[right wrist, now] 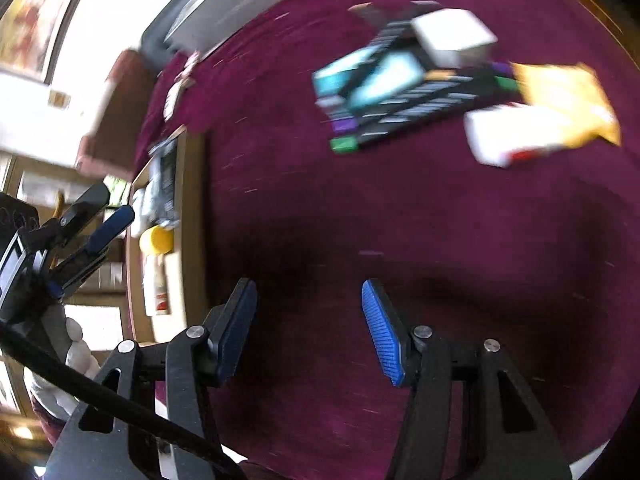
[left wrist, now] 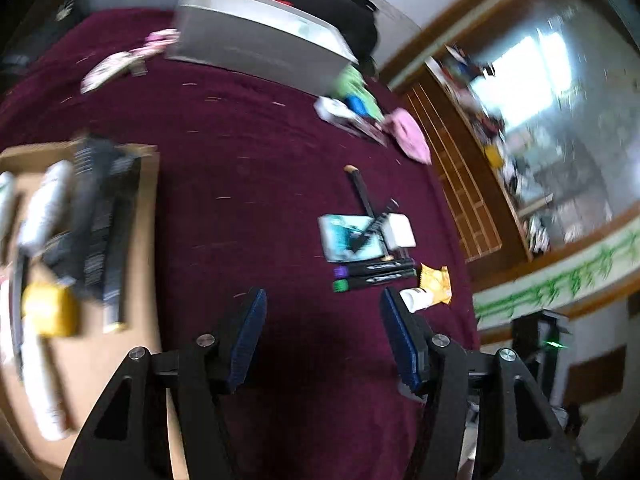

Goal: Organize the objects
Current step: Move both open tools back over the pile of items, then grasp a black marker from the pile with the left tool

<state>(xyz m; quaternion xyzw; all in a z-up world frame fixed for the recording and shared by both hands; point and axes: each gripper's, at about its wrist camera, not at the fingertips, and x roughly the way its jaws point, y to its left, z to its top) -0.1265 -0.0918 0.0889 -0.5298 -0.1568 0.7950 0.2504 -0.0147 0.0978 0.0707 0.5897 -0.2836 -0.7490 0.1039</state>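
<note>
So the tidy-up is looking about half done. A cardboard tray (left wrist: pixel 146 216) is sitting at the left edge of the dark red cloth (left wrist: pixel 248 208), and some things are already lying inside it: a white tube (left wrist: pixel 46 204), dark flat packets (left wrist: pixel 100 220) and a small yellow thing (left wrist: pixel 50 312). They are blurry, so it is hard to say more about them.

Lots of things are still waiting out on the cloth, well apart from the tray. There is a small heap with a teal and white box (left wrist: pixel 348 238), a white charger block (left wrist: pixel 400 232), a dark pen (left wrist: pixel 362 192) and two black markers (left wrist: pixel 376 274), one with a purple cap and one with a green cap. Just beside them are lying a yellow snack packet (left wrist: pixel 436 282) and a small white tube (left wrist: pixel 416 300). Farther off are a pink thing (left wrist: pixel 410 138) and a green thing (left wrist: pixel 354 90), next to a big gray box (left wrist: pixel 256 40).

The left gripper (left wrist: pixel 322 312) is hanging over bare cloth with its jaws apart and nothing between them. The right gripper (right wrist: pixel 308 320) is doing the same, jaws apart and holding nothing. Both seem to be pointing toward the heap, so picking from there is probably the next job.
</note>
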